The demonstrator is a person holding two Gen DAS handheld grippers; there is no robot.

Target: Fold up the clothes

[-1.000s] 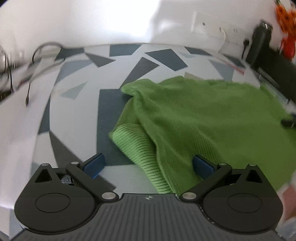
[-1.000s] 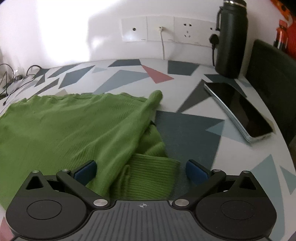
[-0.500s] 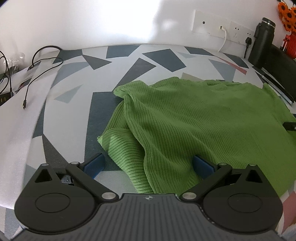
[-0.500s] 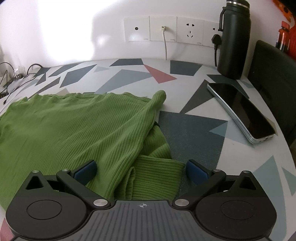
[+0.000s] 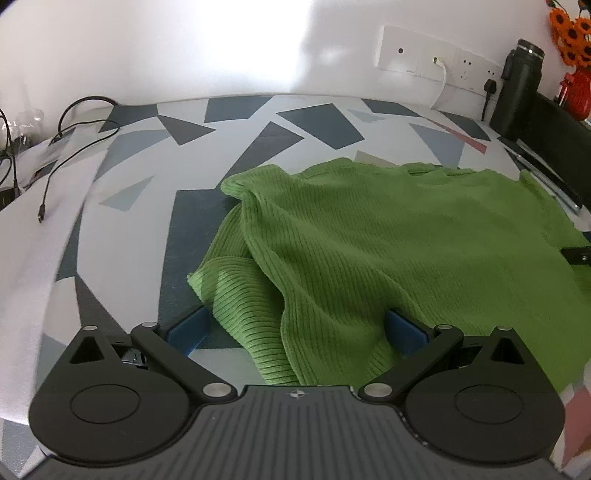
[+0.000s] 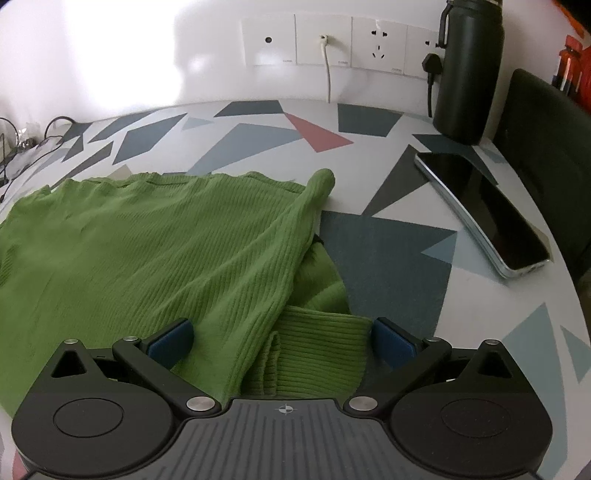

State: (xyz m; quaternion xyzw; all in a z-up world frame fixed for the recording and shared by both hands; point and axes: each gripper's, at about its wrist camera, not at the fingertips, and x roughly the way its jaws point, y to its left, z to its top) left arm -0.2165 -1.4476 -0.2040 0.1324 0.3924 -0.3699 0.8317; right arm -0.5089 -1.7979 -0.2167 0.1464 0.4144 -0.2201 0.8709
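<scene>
- My left claw (image 5: 295, 328) is spread wide, and the ribbed cuff and lower hem of the green sweater (image 5: 388, 251) lie between its two blue pads, with nothing pinched.
- My right claw (image 6: 282, 338) is spread wide as well; the sweater's (image 6: 147, 251) other cuff and a fold of its body sit in the gap, and the right pad (image 6: 391, 341) is just beside the cuff's edge.
- The sweater lies spread across the middle of the table (image 5: 122, 229), with a sleeve doubled under the body on each side and its far edge rumpled.
- I see a small black piece of the other tool at the right edge of the left view, lying over the cloth.
- The table (image 6: 388, 254) carries a white cover printed with grey, blue and pink triangles.
- A phone (image 6: 484, 210) lies face up near the table's right edge, well apart from the sweater.
- A dark bottle (image 6: 469, 70) stands at the far right corner against the white wall, beside a row of sockets (image 6: 332, 42) with two cables plugged in.
- Black cables (image 5: 62, 155) trail along the far left edge.
- Orange flowers (image 5: 572, 29) show in the far right corner.
</scene>
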